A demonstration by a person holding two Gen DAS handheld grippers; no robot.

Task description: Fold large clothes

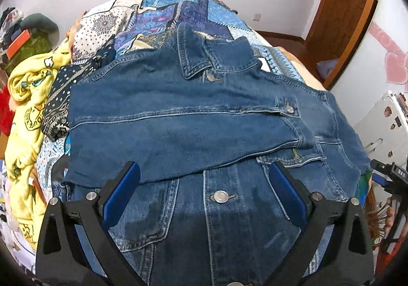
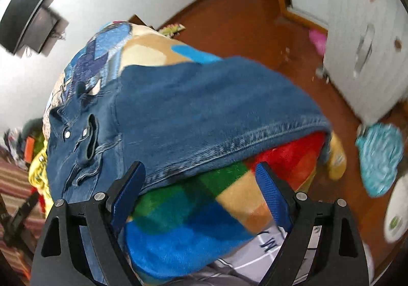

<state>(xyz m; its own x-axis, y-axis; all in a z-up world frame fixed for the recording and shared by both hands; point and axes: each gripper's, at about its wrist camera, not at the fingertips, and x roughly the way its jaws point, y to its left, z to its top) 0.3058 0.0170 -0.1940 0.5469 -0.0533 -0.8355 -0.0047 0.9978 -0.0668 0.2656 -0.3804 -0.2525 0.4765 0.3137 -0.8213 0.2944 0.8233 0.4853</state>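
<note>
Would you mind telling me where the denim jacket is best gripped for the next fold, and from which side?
I would take the denim jacket by its stitched side edge, coming in from the bed's side with the right gripper. That edge overhangs the colourful blanket and lifts slightly, so a finger could slip underneath. Both grippers are open and empty.

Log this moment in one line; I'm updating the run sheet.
denim jacket: on bed, one sleeve folded across front | left gripper: open, empty | right gripper: open, empty
</note>
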